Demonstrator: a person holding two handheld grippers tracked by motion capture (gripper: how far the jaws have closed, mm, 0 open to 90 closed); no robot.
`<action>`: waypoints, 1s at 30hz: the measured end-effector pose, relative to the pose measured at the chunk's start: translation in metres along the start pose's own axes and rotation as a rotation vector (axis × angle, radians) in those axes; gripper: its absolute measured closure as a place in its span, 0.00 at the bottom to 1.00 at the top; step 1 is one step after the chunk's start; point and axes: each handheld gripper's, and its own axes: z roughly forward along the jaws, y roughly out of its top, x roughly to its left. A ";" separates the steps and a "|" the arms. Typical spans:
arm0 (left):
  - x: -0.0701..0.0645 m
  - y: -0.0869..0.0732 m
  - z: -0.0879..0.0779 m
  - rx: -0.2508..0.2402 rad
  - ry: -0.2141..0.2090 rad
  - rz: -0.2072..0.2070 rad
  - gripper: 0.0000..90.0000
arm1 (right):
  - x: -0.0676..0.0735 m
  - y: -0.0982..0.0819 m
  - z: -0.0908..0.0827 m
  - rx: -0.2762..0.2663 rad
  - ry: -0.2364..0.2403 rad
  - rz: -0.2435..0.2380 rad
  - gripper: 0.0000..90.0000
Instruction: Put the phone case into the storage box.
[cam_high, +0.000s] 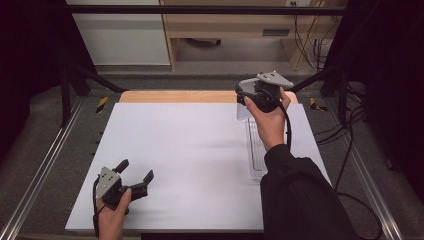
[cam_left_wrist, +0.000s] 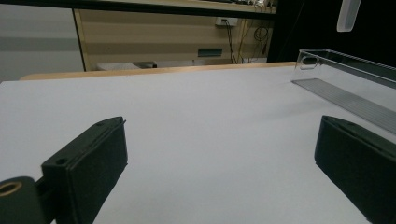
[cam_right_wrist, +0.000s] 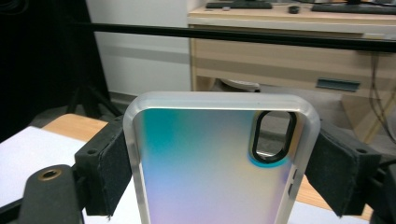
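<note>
1. The left gripper (cam_high: 136, 176) rests low on the white table (cam_high: 190, 150), well to the left of the clear tray (cam_high: 256, 150) and nearer the person; its jaws stand wide apart with nothing between them. It is best kept parked there, out of the way of the other hand.
2. The clear tray lies along the table's right side, a long open box with a ribbed floor (cam_left_wrist: 345, 100). I take it as the likely resting place for what is being carried.
3. The right gripper (cam_right_wrist: 219, 158) is above the far end of the tray, lifted off the table, with its pads clamped on the two long edges of a phone case (cam_right_wrist: 210, 163).
4. The phone case is translucent with an iridescent sheen, held upright, camera cut-out uppermost.
5. To do this step well: keep the squeeze even, since the smooth rim could slip; turn the case flat, line its long side with the tray, and lower it inside the walls before letting go.
</note>
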 end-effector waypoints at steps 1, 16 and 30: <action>0.000 0.000 0.000 -0.001 0.001 0.000 0.02 | -0.003 0.000 0.000 -0.002 -0.011 0.003 0.20; 0.000 -0.001 0.001 0.003 0.005 0.007 0.03 | -0.041 -0.010 0.011 -0.004 -0.137 0.047 0.20; 0.001 0.000 0.000 0.000 0.002 0.002 0.03 | -0.044 -0.025 0.023 0.014 -0.182 0.055 0.19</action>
